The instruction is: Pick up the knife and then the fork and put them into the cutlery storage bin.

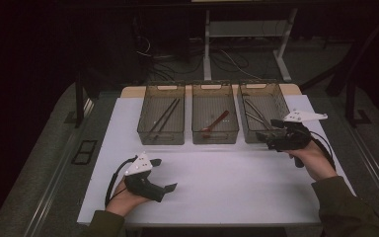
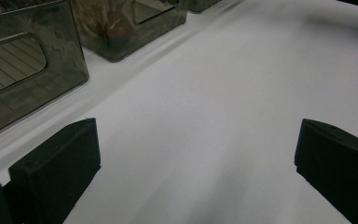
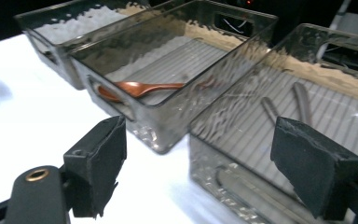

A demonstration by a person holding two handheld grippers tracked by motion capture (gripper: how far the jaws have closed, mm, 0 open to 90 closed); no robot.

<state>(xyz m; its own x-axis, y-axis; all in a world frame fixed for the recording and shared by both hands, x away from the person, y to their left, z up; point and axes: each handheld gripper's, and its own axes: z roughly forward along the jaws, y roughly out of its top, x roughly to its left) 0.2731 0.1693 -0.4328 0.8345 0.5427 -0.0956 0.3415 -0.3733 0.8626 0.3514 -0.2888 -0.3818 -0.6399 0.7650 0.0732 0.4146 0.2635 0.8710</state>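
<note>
Three smoky clear bins stand in a row at the back of the white table [image 1: 217, 192]. Dark chopsticks [image 1: 165, 117] lie in the left bin [image 1: 161, 137]. The middle bin [image 1: 215, 138] holds a reddish-brown spoon [image 1: 216, 123], also seen as the spoon [image 3: 140, 87] in the right gripper view. Metal utensils [image 1: 256, 114] lie in the right bin [image 1: 282, 101]. My right gripper [image 1: 269, 129] hovers open at that bin's near edge, its jaws [image 3: 196, 163] wide with nothing between them. My left gripper [image 1: 164, 174] rests open over bare table at the front left, empty [image 2: 196, 158].
Past the table's far edge are a desk frame [image 1: 207, 44] and loose cables [image 1: 177, 54] on the dark floor. The bins' near walls [image 2: 28, 79] stand ahead and left of the left gripper. A person's sleeves enter from the bottom corners.
</note>
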